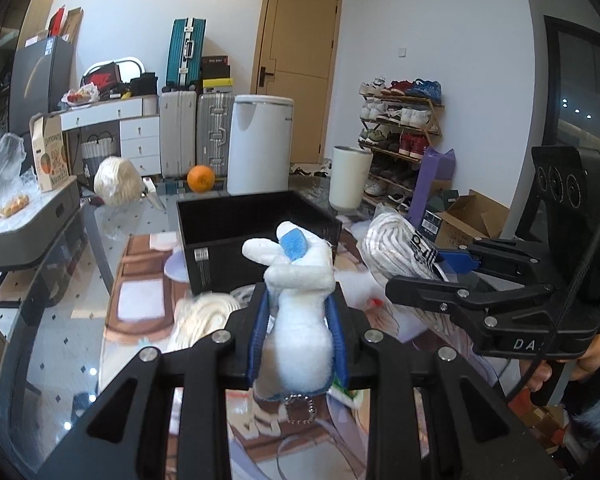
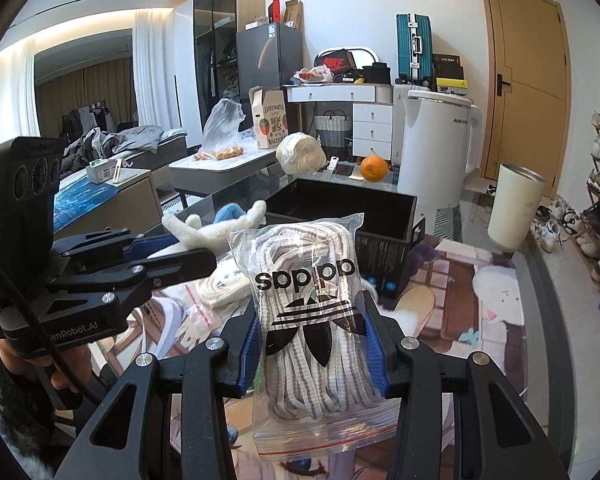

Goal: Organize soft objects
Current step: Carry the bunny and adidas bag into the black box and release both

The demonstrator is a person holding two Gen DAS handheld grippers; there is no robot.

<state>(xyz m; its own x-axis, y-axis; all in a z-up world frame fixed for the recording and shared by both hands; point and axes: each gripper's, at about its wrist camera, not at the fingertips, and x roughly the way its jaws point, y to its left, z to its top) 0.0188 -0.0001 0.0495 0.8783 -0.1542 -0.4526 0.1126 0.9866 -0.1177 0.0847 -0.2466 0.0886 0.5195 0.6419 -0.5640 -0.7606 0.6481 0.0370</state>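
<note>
My left gripper (image 1: 298, 320) is shut on a white plush toy (image 1: 296, 296) with a blue patch, held above the table; the toy also shows in the right wrist view (image 2: 216, 226). My right gripper (image 2: 312, 344) is shut on a clear zip bag of white laces (image 2: 312, 320) with a black logo; the bag also shows in the left wrist view (image 1: 396, 244). An open black box (image 1: 256, 236) sits just beyond both grippers, also in the right wrist view (image 2: 348, 212). A loose bundle of white rope (image 1: 204, 316) lies on the table below the plush.
A glass table with a picture mat (image 2: 460, 300) carries a white cup (image 2: 516, 208), a white kettle (image 2: 436, 152), an orange (image 2: 374, 168) and a white yarn ball (image 2: 300, 152). A shoe rack (image 1: 400, 136) stands at the right, suitcases (image 1: 196, 128) at the back.
</note>
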